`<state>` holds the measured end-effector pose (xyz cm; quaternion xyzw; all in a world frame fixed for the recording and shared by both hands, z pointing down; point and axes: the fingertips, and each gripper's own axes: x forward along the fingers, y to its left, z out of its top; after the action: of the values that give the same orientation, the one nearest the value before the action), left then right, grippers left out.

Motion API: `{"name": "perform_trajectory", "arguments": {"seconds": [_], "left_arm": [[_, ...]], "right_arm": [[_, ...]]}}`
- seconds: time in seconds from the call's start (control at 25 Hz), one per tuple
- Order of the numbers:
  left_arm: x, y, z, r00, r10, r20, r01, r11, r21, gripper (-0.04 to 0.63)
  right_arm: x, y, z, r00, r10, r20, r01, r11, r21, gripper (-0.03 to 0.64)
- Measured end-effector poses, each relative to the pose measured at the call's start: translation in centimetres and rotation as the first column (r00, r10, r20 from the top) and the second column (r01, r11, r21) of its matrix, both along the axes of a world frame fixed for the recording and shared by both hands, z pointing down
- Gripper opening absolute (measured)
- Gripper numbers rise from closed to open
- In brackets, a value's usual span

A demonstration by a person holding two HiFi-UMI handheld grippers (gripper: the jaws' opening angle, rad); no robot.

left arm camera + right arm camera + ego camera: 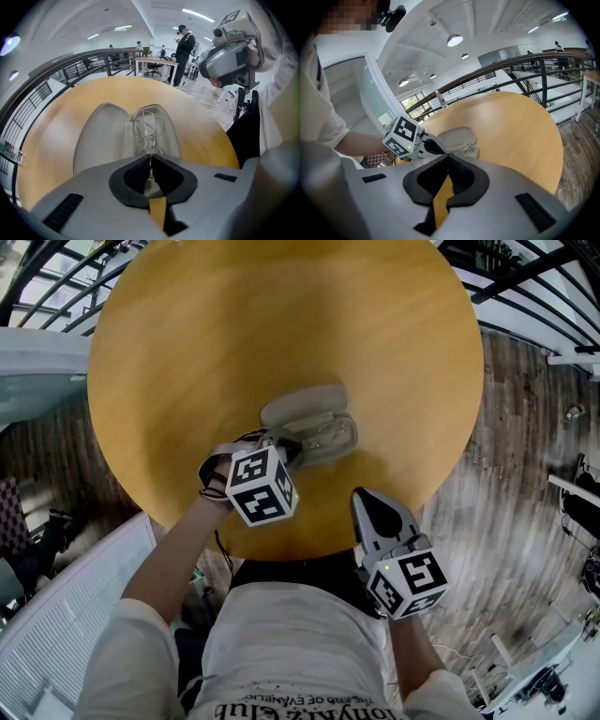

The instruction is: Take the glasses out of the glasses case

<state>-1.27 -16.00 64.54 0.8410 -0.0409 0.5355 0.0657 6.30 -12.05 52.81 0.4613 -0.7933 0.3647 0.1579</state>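
Note:
A grey glasses case (305, 407) lies open near the middle of the round wooden table (281, 324). Thin wire-framed glasses (145, 125) rest in the case's right half (161, 129); the lid half (101, 136) is bare. My left gripper (150, 157) is shut on the near part of the wire frame, and in the head view it (289, 448) sits at the case's near edge. My right gripper (368, 498) hangs at the table's front edge, right of the case, jaws shut with nothing between them (446, 156). From there the left gripper (412, 139) and case (457, 137) show ahead.
The table stands beside a black curved railing (525, 277) with wood-pattern floor (506, 484) to the right. A person (184, 49) stands far behind the table near desks and chairs. The table's front edge (319, 554) is against my body.

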Motion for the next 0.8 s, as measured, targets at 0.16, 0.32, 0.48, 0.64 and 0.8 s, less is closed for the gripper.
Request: {"name": "perform_trajectory", "arguments": {"seconds": [0.16,0.32,0.48,0.64,0.8], "left_arm": [[-0.2,0.0,-0.2,1.000,-0.001,0.004,0.001,1.000,0.008,0.035],[-0.3,0.0,-0.3,1.000,0.011,0.008,-0.011,1.000,0.022,0.035],[-0.1,-0.2,-0.6,1.000,0.008,0.006,-0.008,0.999,0.039,0.034],[0.1,-0.4,-1.0,1.000,0.008,0.003,-0.008,0.999,0.043,0.034],[0.2,-0.6,-1.3,1.000,0.001,-0.002,-0.001,0.999,0.049,0.034]], "right_arm": [[-0.2,0.2,0.0,1.000,-0.003,0.001,0.003,1.000,0.000,0.025],[-0.2,0.4,0.0,1.000,-0.006,0.002,0.006,1.000,0.003,0.025],[0.0,0.4,0.0,1.000,-0.006,0.000,0.006,1.000,0.003,0.025],[0.2,0.3,-0.2,1.000,-0.007,0.002,0.007,1.000,0.007,0.025],[0.2,0.2,-0.4,1.000,-0.006,0.004,0.006,1.000,0.013,0.025]]}}
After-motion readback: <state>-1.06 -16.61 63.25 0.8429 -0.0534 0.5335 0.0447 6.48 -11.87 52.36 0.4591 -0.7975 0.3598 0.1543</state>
